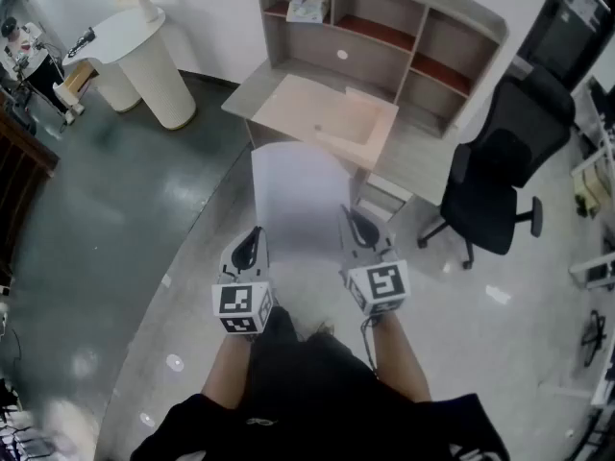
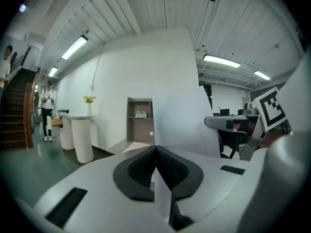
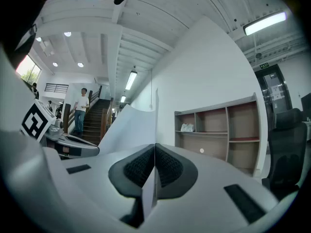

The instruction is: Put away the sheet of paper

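Left tool (image 1: pixel 255 236), right tool (image 1: pixel 352 219) on side edges of sheet (image 1: pixel 298 195), desk (image 1: pixel 279 104) ahead

A blank white sheet of paper (image 1: pixel 298 195) (image 2: pixel 180 106) (image 3: pixel 130 127) hangs in mid-air in front of the person, above the floor and just short of a light wooden desk (image 1: pixel 288 104). Its near edge is pinched on one side by the left gripper (image 1: pixel 255 240) (image 2: pixel 156 152) and on the other by the right gripper (image 1: pixel 354 221) (image 3: pixel 154 149), both clamped on the paper. Uncreased, the sheet rises away from the jaws toward the desk and bows gently between the two grips.
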Tool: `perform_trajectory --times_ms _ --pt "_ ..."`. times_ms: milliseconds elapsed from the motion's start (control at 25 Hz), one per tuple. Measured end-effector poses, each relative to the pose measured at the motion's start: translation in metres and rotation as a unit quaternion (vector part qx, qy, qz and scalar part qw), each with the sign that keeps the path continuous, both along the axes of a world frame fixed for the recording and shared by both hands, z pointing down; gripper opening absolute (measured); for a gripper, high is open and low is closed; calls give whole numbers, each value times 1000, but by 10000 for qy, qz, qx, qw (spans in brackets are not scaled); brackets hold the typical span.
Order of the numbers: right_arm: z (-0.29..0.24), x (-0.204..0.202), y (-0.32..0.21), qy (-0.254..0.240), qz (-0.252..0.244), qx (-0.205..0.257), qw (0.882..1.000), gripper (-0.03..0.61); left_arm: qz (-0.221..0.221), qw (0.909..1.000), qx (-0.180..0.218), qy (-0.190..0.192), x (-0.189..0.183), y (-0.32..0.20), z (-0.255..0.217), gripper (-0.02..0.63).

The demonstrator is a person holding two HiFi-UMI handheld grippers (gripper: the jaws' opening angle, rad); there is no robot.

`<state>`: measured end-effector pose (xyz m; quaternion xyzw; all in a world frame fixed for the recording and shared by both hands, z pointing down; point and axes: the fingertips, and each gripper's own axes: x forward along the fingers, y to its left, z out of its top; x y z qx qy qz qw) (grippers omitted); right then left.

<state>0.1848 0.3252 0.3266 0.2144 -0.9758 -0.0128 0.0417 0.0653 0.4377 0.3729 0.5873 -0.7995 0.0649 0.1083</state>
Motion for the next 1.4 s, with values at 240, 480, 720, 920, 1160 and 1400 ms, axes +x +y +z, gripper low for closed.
perform_trajectory --times_ms 240,480,720,920,1160,1400 --pt "8 -5 8 62 -38 -78 9999 17 35 9998 -103 136 0 5 10 45" --pt "13 -17 4 40 0 -223 9997 17 2 9998 -90 167 -11 2 13 46" --pt "14 -38 2 172 -23 -218 9996 17 -58 9996 -124 261 -29 3 12 46" --pt "14 -63 5 193 -54 -230 9995 17 -115 9993 -167 300 -52 6 17 45" --pt "19 -93 8 263 -123 -229 9993 17 -52 9990 -217 378 -77 7 22 46" --pt "25 -121 5 361 53 -253 9990 17 104 9984 -295 471 -107 3 33 45"
